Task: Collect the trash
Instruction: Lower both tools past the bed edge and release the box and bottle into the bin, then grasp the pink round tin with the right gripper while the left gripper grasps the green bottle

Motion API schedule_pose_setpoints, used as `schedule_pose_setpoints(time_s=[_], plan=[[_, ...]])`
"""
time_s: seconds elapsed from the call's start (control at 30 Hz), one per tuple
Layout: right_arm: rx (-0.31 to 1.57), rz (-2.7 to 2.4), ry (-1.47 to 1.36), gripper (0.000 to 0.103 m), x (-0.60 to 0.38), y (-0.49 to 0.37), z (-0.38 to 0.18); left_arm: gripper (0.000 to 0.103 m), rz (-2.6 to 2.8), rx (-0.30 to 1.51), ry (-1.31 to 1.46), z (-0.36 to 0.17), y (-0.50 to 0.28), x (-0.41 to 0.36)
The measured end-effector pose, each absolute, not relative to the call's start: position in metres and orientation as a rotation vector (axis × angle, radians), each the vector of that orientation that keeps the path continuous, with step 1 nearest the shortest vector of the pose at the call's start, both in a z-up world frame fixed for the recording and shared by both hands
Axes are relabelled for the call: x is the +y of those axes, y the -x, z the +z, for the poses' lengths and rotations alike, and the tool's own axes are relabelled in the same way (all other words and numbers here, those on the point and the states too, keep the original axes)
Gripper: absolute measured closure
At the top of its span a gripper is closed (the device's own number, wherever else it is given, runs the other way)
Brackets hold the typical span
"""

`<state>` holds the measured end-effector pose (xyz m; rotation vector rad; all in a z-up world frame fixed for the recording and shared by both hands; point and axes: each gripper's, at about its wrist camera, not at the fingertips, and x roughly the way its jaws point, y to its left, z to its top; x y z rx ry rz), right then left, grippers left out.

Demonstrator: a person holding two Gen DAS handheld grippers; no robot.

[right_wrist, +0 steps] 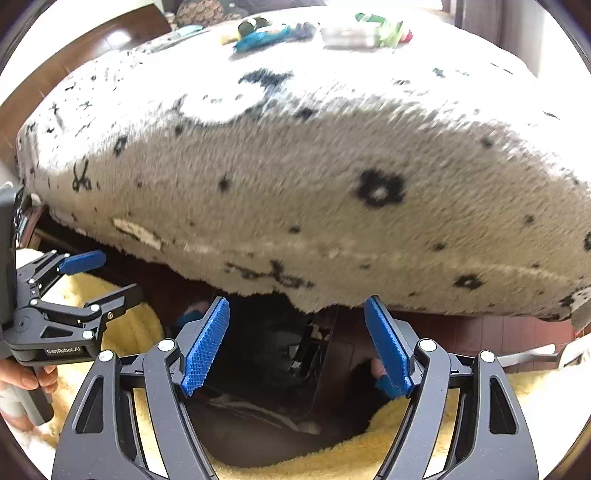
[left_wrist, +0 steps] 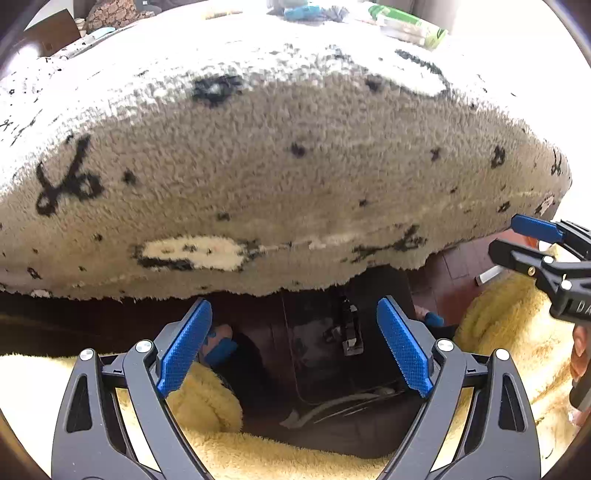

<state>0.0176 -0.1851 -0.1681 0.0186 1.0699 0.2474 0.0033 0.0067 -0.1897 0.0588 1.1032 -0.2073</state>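
Note:
A table draped in a shaggy grey-white cloth with black marks (left_wrist: 280, 155) fills both views (right_wrist: 314, 177). At its far edge lie pieces of trash: a blue wrapper (right_wrist: 266, 37), a green and white packet (left_wrist: 410, 24) and a clear box (right_wrist: 349, 37). My left gripper (left_wrist: 295, 339) is open and empty, low in front of the table's near edge. My right gripper (right_wrist: 297, 339) is open and empty, beside it at the same height. Each gripper shows in the other's view, the right one (left_wrist: 517, 240) and the left one (right_wrist: 99, 277), both open.
Under the table is dark space with a black stand (left_wrist: 349, 328). A yellow fleece garment (left_wrist: 207, 406) lies below both grippers, also in the right wrist view (right_wrist: 122, 325). Feet in blue slippers (left_wrist: 218, 343) show under the table. Red-brown floor (right_wrist: 480, 336) lies to the right.

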Motion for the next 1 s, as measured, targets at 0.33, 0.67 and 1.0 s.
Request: schedule_pose_setpoints(time_s=[0.33, 0.67, 1.0], plan=[[0.938, 0.185, -0.008, 0.026, -0.210, -0.049, -0.129, 0.017, -0.195, 1.006, -0.097, -0.149, -0.028, 0.005], [0.841, 0.232, -0.049, 0.026, -0.203, -0.132, -0.106, 0.013, -0.187, 0.941, -0.108, -0.118, -0.098, -0.003], [0.862, 0.229, -0.090, 0.032, -0.198, -0.210, -0.112, 0.013, -0.171, 0.905, -0.095, -0.099, -0.161, -0.001]])
